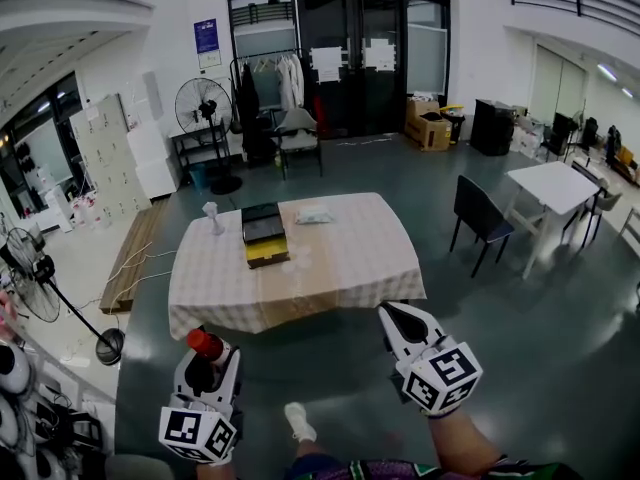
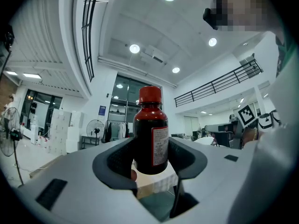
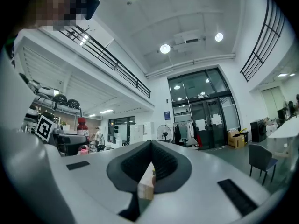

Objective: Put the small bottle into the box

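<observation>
A small dark bottle (image 2: 150, 129) with a red cap stands upright between the pads of my left gripper (image 2: 150, 158), which is shut on its lower body. In the head view the bottle (image 1: 205, 344) and left gripper (image 1: 208, 360) hang low at the left, well short of the table. The black and yellow box (image 1: 265, 236) lies on the checked tablecloth (image 1: 340, 263) at its left half. My right gripper (image 1: 396, 314) floats near the table's front edge. Its jaws (image 3: 150, 164) meet at the tips with nothing between them. The right gripper view also catches the bottle (image 3: 82, 125) far left.
A small white object (image 1: 212, 214) and a flat white packet (image 1: 315, 215) lie on the table near the box. A dark chair (image 1: 478, 216) and a white table (image 1: 555, 186) stand to the right, and floor fans (image 1: 205, 108) to the left. The person's shoe (image 1: 297, 420) is below.
</observation>
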